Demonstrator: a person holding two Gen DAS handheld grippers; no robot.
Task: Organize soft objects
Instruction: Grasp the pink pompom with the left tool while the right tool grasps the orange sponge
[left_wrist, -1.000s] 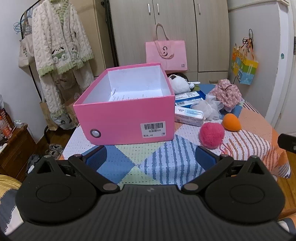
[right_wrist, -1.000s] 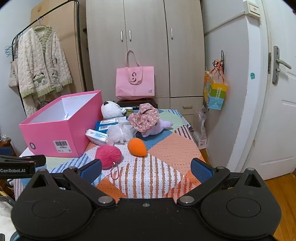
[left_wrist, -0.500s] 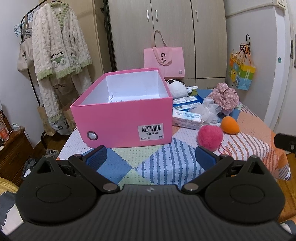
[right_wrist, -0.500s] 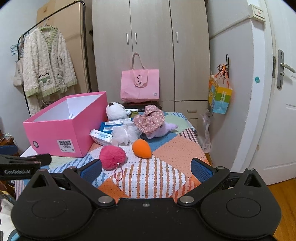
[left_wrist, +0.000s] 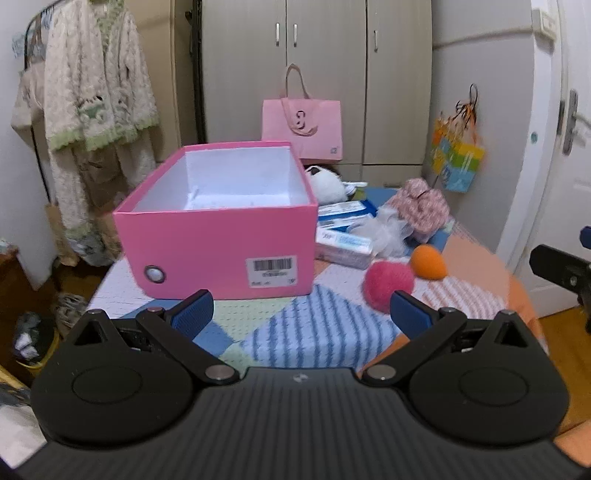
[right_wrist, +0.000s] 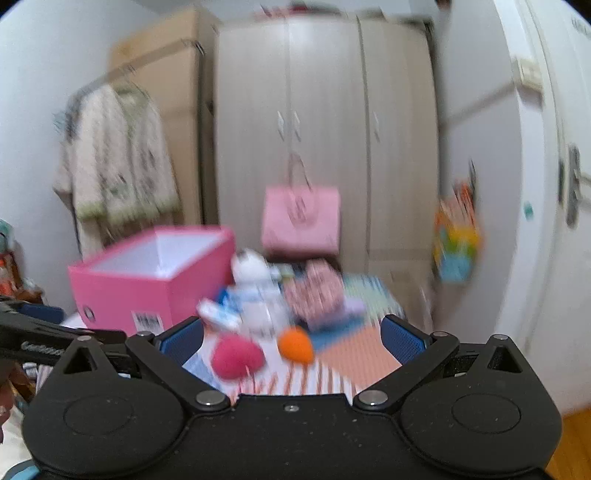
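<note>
An open pink box (left_wrist: 221, 236) stands empty on the quilted table (left_wrist: 295, 332). To its right lie a pink pompom (left_wrist: 388, 282), an orange sponge (left_wrist: 428, 261), a white mesh puff (left_wrist: 391, 230), a floral fabric toy (left_wrist: 421, 203) and a white plush (left_wrist: 327, 181). My left gripper (left_wrist: 301, 314) is open and empty, in front of the box. My right gripper (right_wrist: 291, 338) is open and empty, short of the pompom (right_wrist: 236, 356) and sponge (right_wrist: 295, 345); this view is blurred.
Flat cartons (left_wrist: 343, 245) lie between box and soft things. A pink bag (left_wrist: 301, 129) stands before the wardrobe behind the table. Clothes hang on a rack (left_wrist: 92, 110) at left. A door (left_wrist: 569, 147) is at right.
Both grippers have pulled back and tilted upward, so the table sits lower in view. The right wrist view has become motion-blurred. Objects on the table have not moved.
</note>
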